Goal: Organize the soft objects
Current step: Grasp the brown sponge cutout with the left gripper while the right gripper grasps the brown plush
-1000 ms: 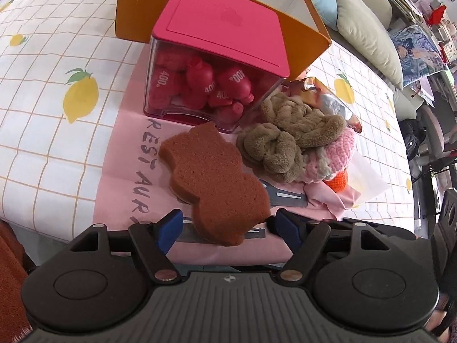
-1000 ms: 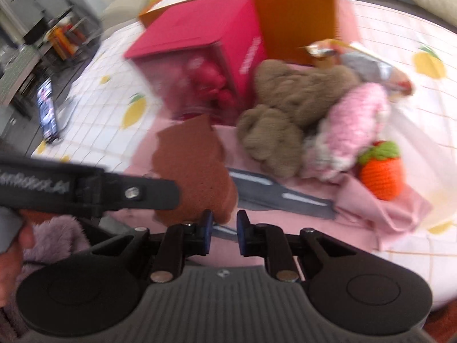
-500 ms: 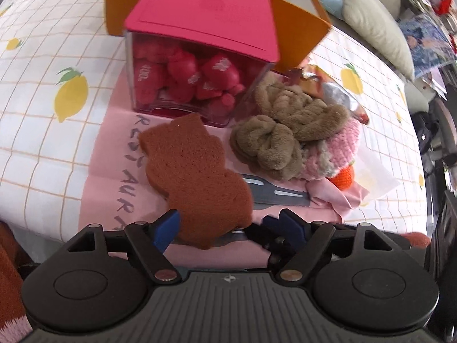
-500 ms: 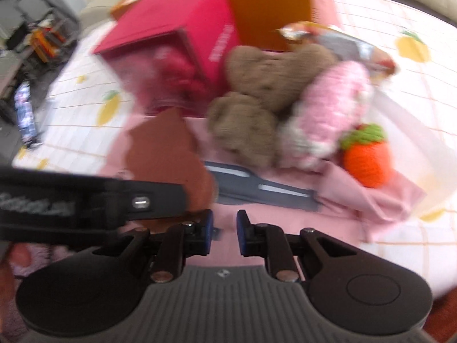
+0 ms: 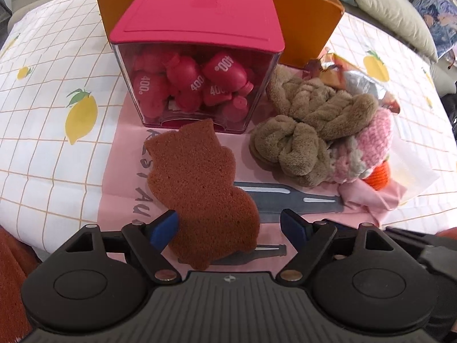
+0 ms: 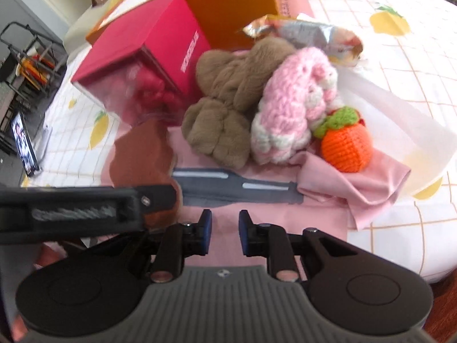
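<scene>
A brown cat-shaped sponge (image 5: 202, 194) lies flat on the pink cloth (image 5: 122, 183), its near end between the fingers of my left gripper (image 5: 230, 227), which is open and not squeezing it. The sponge also shows in the right wrist view (image 6: 140, 157). To its right is a pile of soft things: two brown plush scrunchies (image 5: 288, 148), a pink crocheted piece (image 6: 294, 103) and an orange crocheted fruit (image 6: 345, 148). My right gripper (image 6: 225, 235) hovers low over the pink cloth with a narrow gap, holding nothing.
A clear box with a pink lid (image 5: 197, 40), full of red capsules, stands behind the sponge. An orange box (image 5: 302, 14) is behind that. A foil snack bag (image 6: 308, 34) and a clear plastic sheet (image 6: 400, 120) lie at the right. Lemon-print tablecloth (image 5: 57, 85) covers the table.
My left gripper swung left, so the sponge sits more centred between its fingers. My right gripper moved right toward the soft pile and its jaws parted slightly.
</scene>
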Motion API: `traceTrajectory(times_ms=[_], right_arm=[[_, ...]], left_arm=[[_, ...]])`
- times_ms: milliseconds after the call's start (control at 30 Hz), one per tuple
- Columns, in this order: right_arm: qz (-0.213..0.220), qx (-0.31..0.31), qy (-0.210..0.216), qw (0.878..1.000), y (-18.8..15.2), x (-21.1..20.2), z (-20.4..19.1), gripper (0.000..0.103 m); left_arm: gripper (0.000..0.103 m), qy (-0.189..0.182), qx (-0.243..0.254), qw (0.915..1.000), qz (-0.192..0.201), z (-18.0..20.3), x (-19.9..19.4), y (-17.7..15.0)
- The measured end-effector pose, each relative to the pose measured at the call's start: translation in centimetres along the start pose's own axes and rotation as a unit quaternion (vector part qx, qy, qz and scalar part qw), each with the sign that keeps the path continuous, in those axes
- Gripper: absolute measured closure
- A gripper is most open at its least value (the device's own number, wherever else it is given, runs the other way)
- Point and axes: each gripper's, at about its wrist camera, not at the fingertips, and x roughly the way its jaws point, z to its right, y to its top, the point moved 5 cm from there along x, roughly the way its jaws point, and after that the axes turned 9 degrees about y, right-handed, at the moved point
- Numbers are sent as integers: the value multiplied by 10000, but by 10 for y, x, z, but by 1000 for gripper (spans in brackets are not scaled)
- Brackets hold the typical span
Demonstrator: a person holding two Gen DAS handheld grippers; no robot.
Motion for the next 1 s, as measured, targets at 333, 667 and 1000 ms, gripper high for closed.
traceTrajectory(times_ms=[333,667,1000], right_arm=[[700,-942,-284,9927,4,-27,-31,78],[776,-886,-1073,9872,9,-34,-25,71],[871,-494,-865,9912,8,-42,-10,69]], left_arm=[[95,-101,-39,9998,158,-35,-6,-5],[13,-468,-158,9981,360,-21,-26,-6],[8,280,144,9985,454,0,1,-8]])
